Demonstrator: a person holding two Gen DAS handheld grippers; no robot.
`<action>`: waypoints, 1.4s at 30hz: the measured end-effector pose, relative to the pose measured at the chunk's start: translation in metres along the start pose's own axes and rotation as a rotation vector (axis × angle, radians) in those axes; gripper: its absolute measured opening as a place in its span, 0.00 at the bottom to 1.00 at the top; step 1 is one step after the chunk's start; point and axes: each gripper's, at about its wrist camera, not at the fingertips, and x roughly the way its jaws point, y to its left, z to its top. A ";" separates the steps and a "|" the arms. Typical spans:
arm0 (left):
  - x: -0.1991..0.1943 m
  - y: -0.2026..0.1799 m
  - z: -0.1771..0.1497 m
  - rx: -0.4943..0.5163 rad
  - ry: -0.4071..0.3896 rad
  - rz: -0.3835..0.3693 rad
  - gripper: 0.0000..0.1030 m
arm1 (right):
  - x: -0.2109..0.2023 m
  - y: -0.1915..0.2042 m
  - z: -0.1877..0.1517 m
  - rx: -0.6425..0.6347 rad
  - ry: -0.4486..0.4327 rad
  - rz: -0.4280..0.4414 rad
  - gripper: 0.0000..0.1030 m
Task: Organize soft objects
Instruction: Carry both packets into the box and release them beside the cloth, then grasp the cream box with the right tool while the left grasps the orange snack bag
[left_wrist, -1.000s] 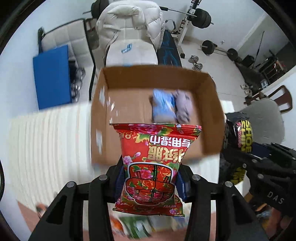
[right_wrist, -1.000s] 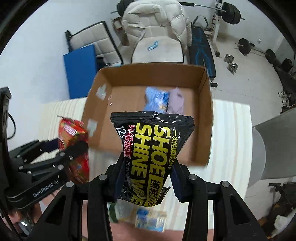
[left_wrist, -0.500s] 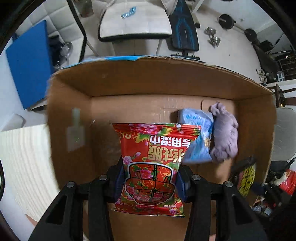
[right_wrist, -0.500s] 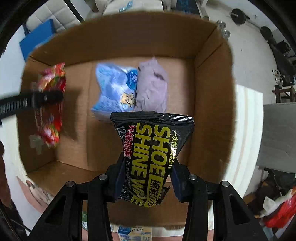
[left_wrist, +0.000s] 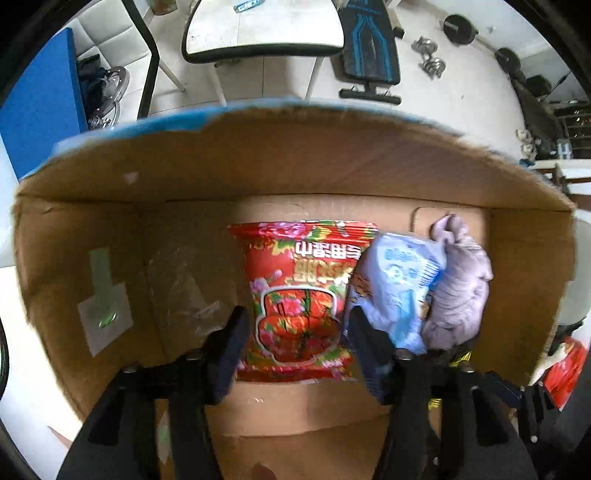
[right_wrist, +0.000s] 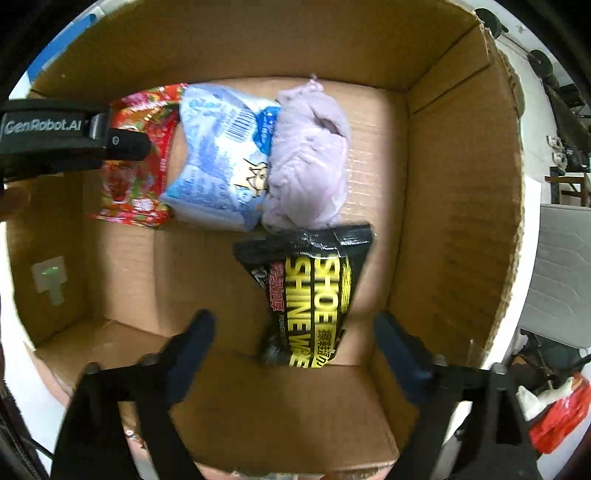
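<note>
Both grippers are inside an open cardboard box (left_wrist: 85, 229) (right_wrist: 454, 184). My left gripper (left_wrist: 295, 325) is open, its fingers either side of a red flowered wipes pack (left_wrist: 301, 295) that lies on the box floor; the pack also shows in the right wrist view (right_wrist: 136, 162). My right gripper (right_wrist: 291, 332) is wide open over a black "Shoe Shine Wipe" pack (right_wrist: 310, 295) lying loose on the floor. A light-blue pack (right_wrist: 221, 155) (left_wrist: 399, 284) and a lilac cloth (right_wrist: 310, 155) (left_wrist: 458, 291) lie side by side at the back.
The box walls rise close on all sides. Beyond the far wall stand a white chair (left_wrist: 258, 29), a blue board (left_wrist: 33, 107) and a weight bench (left_wrist: 369, 48). A red and white bag (right_wrist: 554, 417) lies outside the box at the right.
Both grippers went deeper into the box and opened. The red pack and the black pack left the fingers and now lie on the box floor.
</note>
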 end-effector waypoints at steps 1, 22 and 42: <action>-0.006 0.001 -0.003 -0.002 -0.014 -0.008 0.65 | -0.004 -0.002 -0.002 0.010 -0.008 0.009 0.90; -0.120 0.003 -0.141 0.039 -0.359 0.135 0.94 | -0.106 0.006 -0.091 0.041 -0.290 0.207 1.00; 0.025 0.113 -0.393 -0.262 -0.145 0.163 0.94 | 0.094 0.107 -0.302 -0.961 -0.009 -0.324 1.00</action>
